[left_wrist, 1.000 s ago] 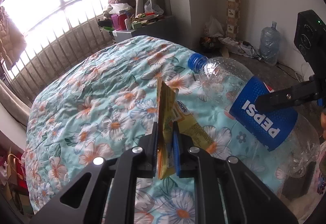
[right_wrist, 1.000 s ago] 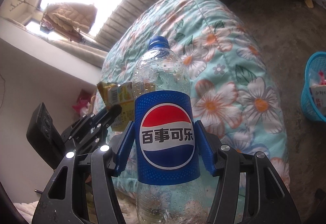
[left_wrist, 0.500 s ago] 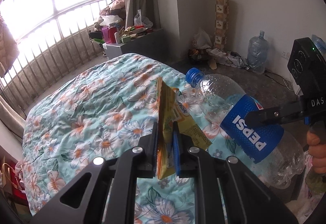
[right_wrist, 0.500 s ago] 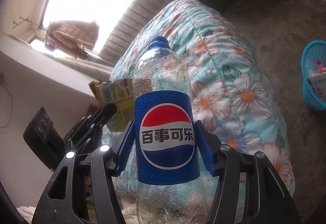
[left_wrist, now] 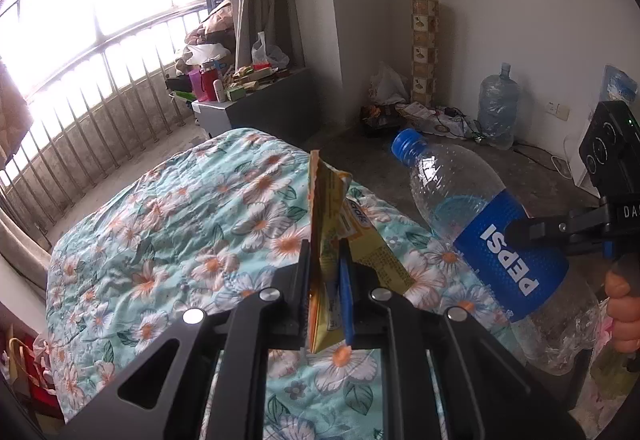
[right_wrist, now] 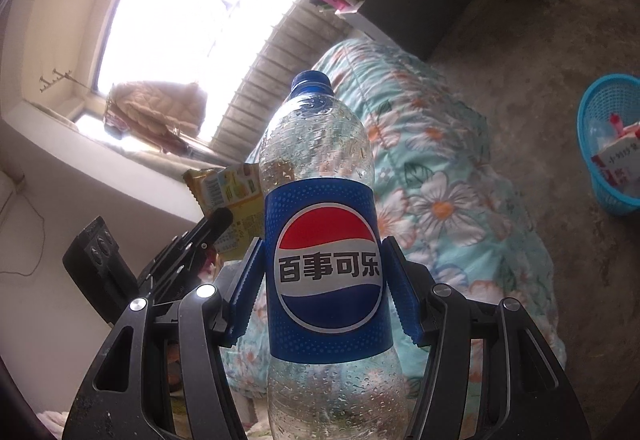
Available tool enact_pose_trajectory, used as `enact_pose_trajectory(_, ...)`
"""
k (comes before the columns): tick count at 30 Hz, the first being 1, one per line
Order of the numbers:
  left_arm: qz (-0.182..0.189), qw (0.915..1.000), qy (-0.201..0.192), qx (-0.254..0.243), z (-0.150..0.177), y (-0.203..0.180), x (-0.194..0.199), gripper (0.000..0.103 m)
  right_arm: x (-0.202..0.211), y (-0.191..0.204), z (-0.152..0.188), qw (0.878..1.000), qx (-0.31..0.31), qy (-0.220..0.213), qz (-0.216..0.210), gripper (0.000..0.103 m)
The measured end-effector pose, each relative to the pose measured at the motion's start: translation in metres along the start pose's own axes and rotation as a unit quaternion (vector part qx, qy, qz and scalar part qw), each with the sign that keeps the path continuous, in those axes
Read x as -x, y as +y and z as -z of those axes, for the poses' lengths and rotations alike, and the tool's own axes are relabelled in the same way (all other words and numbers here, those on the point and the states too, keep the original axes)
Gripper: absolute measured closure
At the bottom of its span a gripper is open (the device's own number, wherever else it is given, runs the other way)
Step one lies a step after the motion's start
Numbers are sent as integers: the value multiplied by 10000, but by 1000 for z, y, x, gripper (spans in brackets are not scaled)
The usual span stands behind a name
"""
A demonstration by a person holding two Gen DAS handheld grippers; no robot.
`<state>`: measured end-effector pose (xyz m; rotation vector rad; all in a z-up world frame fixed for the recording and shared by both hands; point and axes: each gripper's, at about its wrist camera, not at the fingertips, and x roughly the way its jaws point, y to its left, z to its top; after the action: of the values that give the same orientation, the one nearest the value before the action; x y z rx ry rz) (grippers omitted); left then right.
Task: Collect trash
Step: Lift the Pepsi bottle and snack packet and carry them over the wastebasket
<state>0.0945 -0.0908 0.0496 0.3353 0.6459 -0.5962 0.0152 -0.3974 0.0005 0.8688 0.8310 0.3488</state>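
Above the flowered bed [left_wrist: 168,240], the left wrist view looks down along the left gripper [left_wrist: 326,292], whose jaws are pressed nearly together on a yellow snack wrapper [left_wrist: 332,232]. The wrapper stands on edge between the pads, its torn top poking up past the fingertips and one crumpled flap folding off to the right. A pinch low on the foil seems chosen so the thin, limp packet cannot slip out while it is carried. To the right, the clear Pepsi bottle [left_wrist: 480,224] hangs tilted in the air, blue cap toward the far wall, with one dark finger of the right gripper [left_wrist: 536,230] laid across its blue label and a person's hand [left_wrist: 620,304] on the handle behind. Neither piece of trash touches the bed. On the floor beyond stand a large water jug [left_wrist: 498,111] and scattered clutter by the wall.

Seen from the right wrist, the bottle [right_wrist: 324,272] fills the middle of the frame, cap pointing away from the camera. Both blue pads bear on opposite sides of the label, so the jaws stand fairly wide but are clamped on the bottle. Gripping at the label band, the firmest and straightest part, likely keeps the empty, dented body from buckling or twisting. Behind the bottle at left, the left gripper [right_wrist: 212,224] holds the wrapper [right_wrist: 232,199] up. At the right edge a blue basket [right_wrist: 600,143] sits on the floor well apart from the bed, already holding some packaging; it is probably where both pieces are bound.
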Motion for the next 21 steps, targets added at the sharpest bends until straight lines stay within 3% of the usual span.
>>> enact_pose_trajectory(21,354,9979,-75,-531,-40,-72,-19,91,51,-46,-10,9962,-457,-726,-171,48)
